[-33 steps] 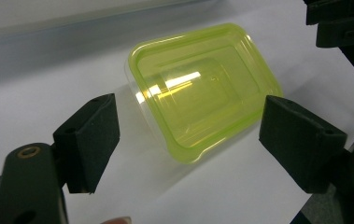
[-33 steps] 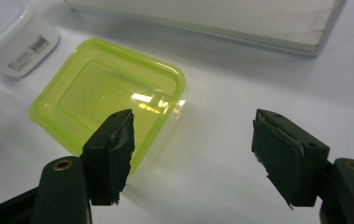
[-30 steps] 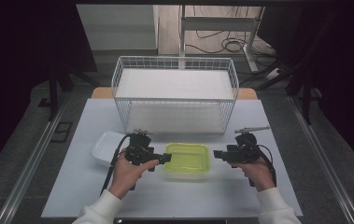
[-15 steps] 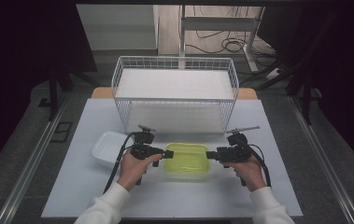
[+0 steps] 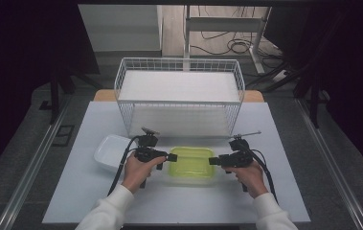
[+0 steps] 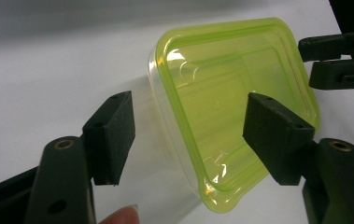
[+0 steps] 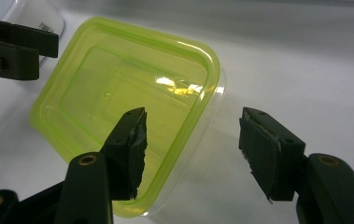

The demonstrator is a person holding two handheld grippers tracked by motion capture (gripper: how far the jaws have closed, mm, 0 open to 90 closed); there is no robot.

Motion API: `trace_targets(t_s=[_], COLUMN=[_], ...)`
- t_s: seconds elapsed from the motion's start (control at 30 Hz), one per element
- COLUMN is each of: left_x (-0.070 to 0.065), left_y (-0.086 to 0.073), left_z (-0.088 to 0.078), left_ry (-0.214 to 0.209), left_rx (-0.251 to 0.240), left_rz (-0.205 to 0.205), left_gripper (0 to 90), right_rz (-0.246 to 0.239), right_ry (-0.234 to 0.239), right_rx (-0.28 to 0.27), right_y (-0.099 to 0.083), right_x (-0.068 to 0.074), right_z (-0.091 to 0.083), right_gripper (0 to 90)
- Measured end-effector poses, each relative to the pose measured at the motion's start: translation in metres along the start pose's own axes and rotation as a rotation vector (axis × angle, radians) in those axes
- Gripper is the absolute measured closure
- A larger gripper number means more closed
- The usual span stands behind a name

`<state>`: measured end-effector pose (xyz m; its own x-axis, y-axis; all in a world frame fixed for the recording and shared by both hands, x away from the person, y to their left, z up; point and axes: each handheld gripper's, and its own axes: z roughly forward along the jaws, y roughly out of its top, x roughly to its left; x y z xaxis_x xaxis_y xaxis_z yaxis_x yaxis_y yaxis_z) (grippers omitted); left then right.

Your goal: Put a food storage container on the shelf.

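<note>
Yellow-green plastic marks the lid of the clear container, which sits near the middle of the white table, just in front of the wire basket. The left gripper straddles its left end and the right gripper its right end; both pairs of jaws have just been closing but stand apart, the pads not pressing. A white tray lies to the left.
</note>
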<state>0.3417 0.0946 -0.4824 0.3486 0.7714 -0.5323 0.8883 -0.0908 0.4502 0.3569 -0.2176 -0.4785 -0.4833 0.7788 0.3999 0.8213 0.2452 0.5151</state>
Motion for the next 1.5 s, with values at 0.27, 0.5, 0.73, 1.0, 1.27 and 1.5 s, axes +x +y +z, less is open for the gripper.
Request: trace_targets(t_s=[0.27,0.5,0.73,1.0,1.27,1.5], left_x=[0.003,0.009,0.010,0.015,0.006,0.000], left_y=[-0.002,-0.006,-0.005,-0.009,-0.014,-0.014], left_z=[0.005,0.015,0.020,0.011,0.002,-0.010], left_ry=[0.000,-0.024,-0.103,-0.131,-0.149,-0.172], left_rx=[0.018,0.038,0.059,0.028,-0.028,-0.080], left_rz=[-0.019,-0.060,-0.076,-0.121,-0.076,-0.051], left_gripper=[38.9,43.0,54.8,75.0,78.4,78.7], right_rz=[0.031,0.036,0.052,0.155,0.132,0.064], right_ry=[0.019,0.053,0.094,0.159,0.160,0.150], right_rx=[0.005,0.018,0.040,0.000,-0.062,-0.111], right_y=[-0.002,-0.001,-0.001,-0.006,-0.006,-0.002], right_x=[-0.005,-0.006,-0.007,-0.014,-0.010,0.000], right_z=[0.004,0.009,0.013,0.007,-0.008,-0.023], right_gripper=[44.6,50.0,61.9,75.9,79.2,79.2])
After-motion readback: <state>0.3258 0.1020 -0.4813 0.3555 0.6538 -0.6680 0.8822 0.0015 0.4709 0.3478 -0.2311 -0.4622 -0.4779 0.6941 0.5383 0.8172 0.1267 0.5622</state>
